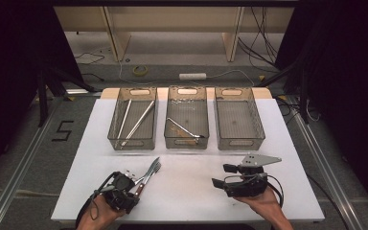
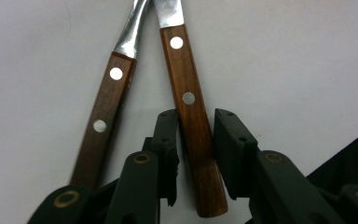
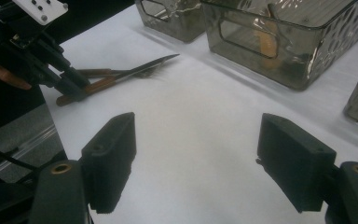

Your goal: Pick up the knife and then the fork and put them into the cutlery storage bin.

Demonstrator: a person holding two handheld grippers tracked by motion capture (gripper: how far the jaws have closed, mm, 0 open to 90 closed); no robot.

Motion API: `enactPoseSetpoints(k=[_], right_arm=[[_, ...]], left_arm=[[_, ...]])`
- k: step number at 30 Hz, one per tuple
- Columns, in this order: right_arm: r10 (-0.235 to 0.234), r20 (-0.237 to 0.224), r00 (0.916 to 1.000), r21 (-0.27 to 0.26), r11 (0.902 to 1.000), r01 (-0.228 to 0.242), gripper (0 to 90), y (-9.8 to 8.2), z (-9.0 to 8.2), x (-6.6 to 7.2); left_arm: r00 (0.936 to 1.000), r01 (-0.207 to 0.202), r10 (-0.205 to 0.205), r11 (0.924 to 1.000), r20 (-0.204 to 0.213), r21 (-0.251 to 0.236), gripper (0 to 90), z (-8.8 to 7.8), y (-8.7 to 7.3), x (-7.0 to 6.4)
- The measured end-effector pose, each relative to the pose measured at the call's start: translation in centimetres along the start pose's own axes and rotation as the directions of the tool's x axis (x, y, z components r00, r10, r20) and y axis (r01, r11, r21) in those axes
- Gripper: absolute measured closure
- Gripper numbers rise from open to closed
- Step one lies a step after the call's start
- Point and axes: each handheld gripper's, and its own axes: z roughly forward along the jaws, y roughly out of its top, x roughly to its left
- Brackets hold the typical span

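One wooden handle [image 2: 193, 126] lies between the left tongs [image 2: 196, 140].

brown riveted knife handle [image 2: 193, 126], white table [image 1: 191, 187], seemingly smoky-grey bins [image 1: 233, 125].

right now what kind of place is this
Probably a lab recording setup for cutlery sorting, not a kitchen: a white table with three clear bins, loose cables on the floor behind, and a number marked on the floor.
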Motion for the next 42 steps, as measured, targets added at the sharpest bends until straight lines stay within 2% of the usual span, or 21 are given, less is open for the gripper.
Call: enactPoseSetpoints(k=[10, 19, 23, 28, 33, 36, 42], right_arm=[[-0.001, -0.001, 1.0000, -0.001, 1.0000, 0.001, 29.5, 0.0, 0.0, 0.0], [-0.004, -0.005, 1.0000, -0.009, 1.0000, 0.004, 29.8, 0.1, -0.1, 0.0], [-0.006, -0.004, 1.0000, -0.012, 0.9999, 0.006, 29.9, 0.1, -0.1, 0.1], [-0.020, -0.014, 0.9997, -0.019, 0.9996, 0.020, 29.6, 0.2, -0.1, 0.4], [-0.071, -0.024, 0.9972, -0.033, 0.9970, 0.070, 28.6, 0.5, 0.0, 1.3], [-0.097, -0.043, 0.9943, -0.043, 0.9945, 0.096, 28.5, 0.8, 0.2, 2.1], [-0.183, -0.075, 0.9802, -0.033, 0.9830, 0.181, 28.0, 1.1, 0.9, 4.0]], left_arm=[[1.0000, 0.004, -0.004, 1.0000, 0.000, 0.000, 74.7, 0.0, 0.0, 0.2], [0.9992, -0.035, 0.036, 0.9987, 0.015, -0.037, 75.2, -0.6, 0.0, 0.3], [0.9990, -0.039, 0.040, 0.9976, 0.019, -0.057, 75.2, -1.1, 0.0, 0.4], [0.9959, -0.077, 0.080, 0.9934, 0.041, -0.086, 75.2, -1.9, 0.6, 0.0], [0.9874, -0.127, 0.135, 0.9872, 0.083, -0.097, 75.1, -2.3, 1.6, -1.3], [0.9785, -0.157, 0.167, 0.9836, 0.121, -0.088, 75.1, -2.1, 2.0, -2.3], [0.9632, -0.205, 0.216, 0.9754, 0.160, -0.081, 75.1, -1.9, 3.1, -3.5]])
